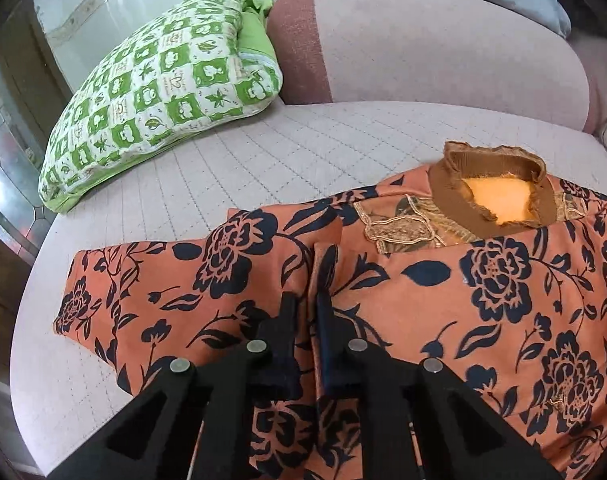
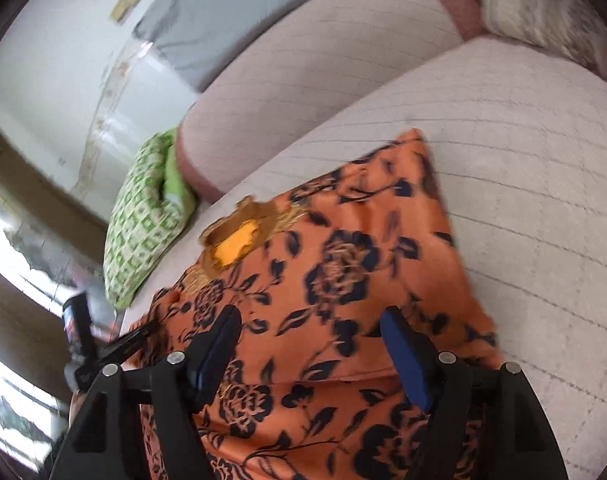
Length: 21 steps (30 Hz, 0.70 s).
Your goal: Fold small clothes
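On the pink quilted sofa seat, we've got the orange floral top approx half folded: left gripper clamps a fabric ridge, right gripper hovers spread; body fold's left.

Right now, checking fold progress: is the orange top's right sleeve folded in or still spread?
Folded in: the right sleeve lies across the floral top, not out on the sofa seat.

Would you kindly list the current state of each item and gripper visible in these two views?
Orange floral top: lying on the sofa seat, collar open, one sleeve folded in.
Left gripper: shut on a fold of the top.
Right gripper: open, above the top.
Green checked pillow: leaning at the sofa's end.
Sofa seat: carrying top and pillow.
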{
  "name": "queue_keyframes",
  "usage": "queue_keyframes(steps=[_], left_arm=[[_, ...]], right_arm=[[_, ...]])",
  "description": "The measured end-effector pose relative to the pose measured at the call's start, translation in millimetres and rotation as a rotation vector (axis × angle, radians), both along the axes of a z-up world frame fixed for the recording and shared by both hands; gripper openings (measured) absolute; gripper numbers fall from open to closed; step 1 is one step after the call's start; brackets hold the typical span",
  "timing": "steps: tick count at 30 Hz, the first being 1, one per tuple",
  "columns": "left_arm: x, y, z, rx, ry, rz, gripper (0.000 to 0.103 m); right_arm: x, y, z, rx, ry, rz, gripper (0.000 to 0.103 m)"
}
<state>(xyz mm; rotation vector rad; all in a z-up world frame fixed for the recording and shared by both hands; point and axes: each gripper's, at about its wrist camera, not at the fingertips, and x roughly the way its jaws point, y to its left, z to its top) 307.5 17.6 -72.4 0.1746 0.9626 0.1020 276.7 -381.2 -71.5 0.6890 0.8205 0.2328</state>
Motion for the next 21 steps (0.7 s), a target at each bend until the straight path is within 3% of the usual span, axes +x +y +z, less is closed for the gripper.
queue_keyframes(steps=[3,6,8,10,12,13,15,17,18,20,21], left_arm=[[6.0,8.6,-8.4,-0.020,0.032,0.032,0.010],[6.8,-1.8,-15.0,0.057,0.040,0.004,0.011],[6.0,-1.7,-11.0,0.052,0.044,0.011,0.011],[5.6,3.3,-11.2,0.039,0.050,0.032,0.013],[0.5,3.9,-12.5,0.052,0.045,0.045,0.013],[-0.9,3.9,-13.1,0.059,0.042,0.048,0.013],[-5.1,6.4,-13.7,0.048,0.043,0.079,0.013],[-5.8,14.2,-9.6,-0.024,0.046,0.099,0.014],[-6.5,21.4,-4.4,-0.086,0.040,0.093,0.016],[-13.8,46.5,14.9,-0.231,0.001,0.087,0.044],[-19.3,60.6,24.0,-0.278,-0.024,0.105,0.063]], right_arm=[[0.4,-10.3,-8.1,0.014,0.031,-0.032,0.075],[5.8,-13.4,-18.0,0.042,0.070,-0.021,0.075],[9.6,-13.4,-11.9,0.050,0.093,-0.028,0.076],[14.4,-17.0,13.9,0.151,-0.003,-0.012,0.076],[28.3,-19.8,33.2,0.167,-0.064,-0.021,0.082],[46.2,-23.0,35.8,0.191,-0.062,-0.042,0.090],[78.1,-24.5,15.9,0.211,0.007,-0.056,0.095],[116.7,-19.6,-41.0,0.268,0.235,0.002,0.095],[115.0,-22.1,-35.6,0.256,0.193,-0.021,0.095],[101.5,-24.2,-4.0,0.272,0.087,-0.031,0.095],[93.1,-22.3,7.7,0.260,0.046,-0.027,0.095]])
